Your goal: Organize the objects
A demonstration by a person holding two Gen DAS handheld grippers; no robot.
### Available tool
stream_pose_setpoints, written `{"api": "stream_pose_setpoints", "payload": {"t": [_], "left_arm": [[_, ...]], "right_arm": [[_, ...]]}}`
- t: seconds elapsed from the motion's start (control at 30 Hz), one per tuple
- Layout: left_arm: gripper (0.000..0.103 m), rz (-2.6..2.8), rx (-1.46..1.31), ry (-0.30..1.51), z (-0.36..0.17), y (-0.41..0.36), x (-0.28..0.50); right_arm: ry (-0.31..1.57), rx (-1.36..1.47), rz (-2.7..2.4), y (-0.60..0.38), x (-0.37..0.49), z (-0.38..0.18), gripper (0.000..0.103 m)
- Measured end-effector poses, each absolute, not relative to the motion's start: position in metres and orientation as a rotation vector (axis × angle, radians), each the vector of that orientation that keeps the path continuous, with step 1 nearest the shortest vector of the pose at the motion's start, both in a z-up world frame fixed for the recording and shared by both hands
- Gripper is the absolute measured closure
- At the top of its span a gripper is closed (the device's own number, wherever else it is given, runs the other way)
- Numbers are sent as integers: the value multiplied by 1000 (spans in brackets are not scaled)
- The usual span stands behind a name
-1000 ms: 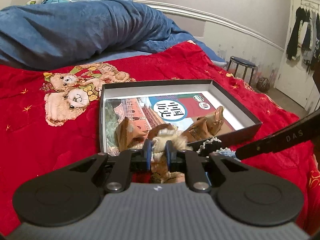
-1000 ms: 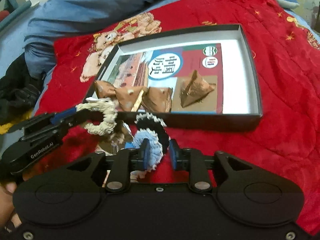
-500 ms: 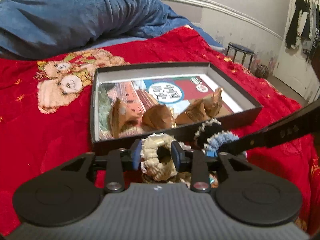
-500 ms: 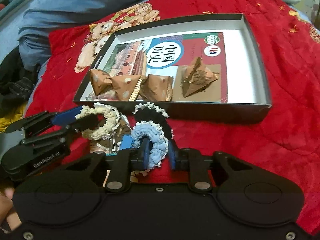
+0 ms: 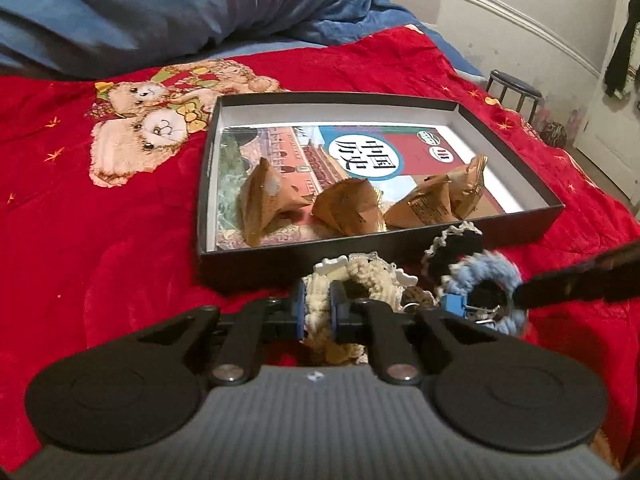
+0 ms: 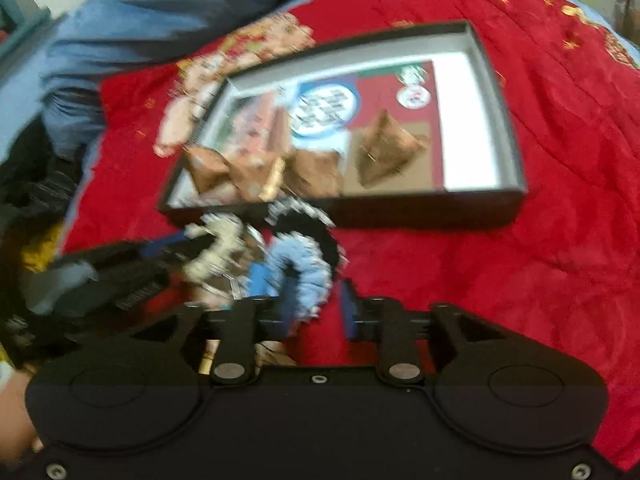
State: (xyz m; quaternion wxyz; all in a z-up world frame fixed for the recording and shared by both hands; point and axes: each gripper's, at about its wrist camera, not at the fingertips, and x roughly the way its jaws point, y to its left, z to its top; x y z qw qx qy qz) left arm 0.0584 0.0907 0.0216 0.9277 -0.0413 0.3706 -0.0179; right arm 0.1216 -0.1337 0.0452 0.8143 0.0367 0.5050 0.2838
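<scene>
Left wrist view first: the left gripper (image 5: 318,314) has its jaws pinched narrow on a cream knitted scrunchie (image 5: 360,280), which sits right between the blue pads and bulges out beyond them toward the box. Just to the right of it lies a light blue fuzzy scrunchie (image 5: 486,276) with a black lace-trimmed scrunchie (image 5: 456,242) touching it from behind, both down on the red quilted bedspread (image 5: 100,220). The right gripper's dark finger comes in from the right edge and reaches the blue one, but it's smeared with blur. Straight ahead is the shallow black cardboard box (image 5: 360,258), a printed booklet with Chinese characters (image 5: 360,152) flat on its bottom and several brown pyramid-shaped packets (image 5: 344,210) along its near side.

Right wrist view is pretty blurry. The right gripper (image 6: 316,304) has its jaws spread fairly wide; the light blue fuzzy scrunchie (image 6: 304,272) sits against the left pad and partly in the gap, with red bedspread (image 6: 520,260) showing between it and the right pad, so nothing's clamped. The black scrunchie (image 6: 304,224) is just beyond it, near the box's (image 6: 420,208) front wall. Off to the left, the left gripper (image 6: 176,246) holds the cream scrunchie (image 6: 216,248). A crumpled blue duvet (image 6: 160,20) lies behind.
</scene>
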Motion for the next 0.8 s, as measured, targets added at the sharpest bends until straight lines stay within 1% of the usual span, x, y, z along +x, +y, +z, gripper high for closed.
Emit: {"api": "stream_pose_setpoints", "payload": {"t": [0.2,0.27,0.33,0.47,0.5,0.57,0.8], "left_arm": [[87,-16,-56,778,20,87,61],[87,-8,-54,783,18,86,63],[87,-4,-74,799,17,88,66],[87,-12,-118,813,16,93,66],[88,-16,-117,811,16,94,66],[88,-22,-124,798,17,95,64],[89,-96,-193,676,37,94,50]], "right_arm": [[1057,19,604,-134,116,36,57],[1044,41,607,-134,121,36,59],[1034,85,605,-134,126,35,64],[1069,130,569,-128,129,31,83],[1054,124,558,-126,126,33,86],[1015,118,554,-124,118,40,89],[942,223,576,-139,105,59,89]]}}
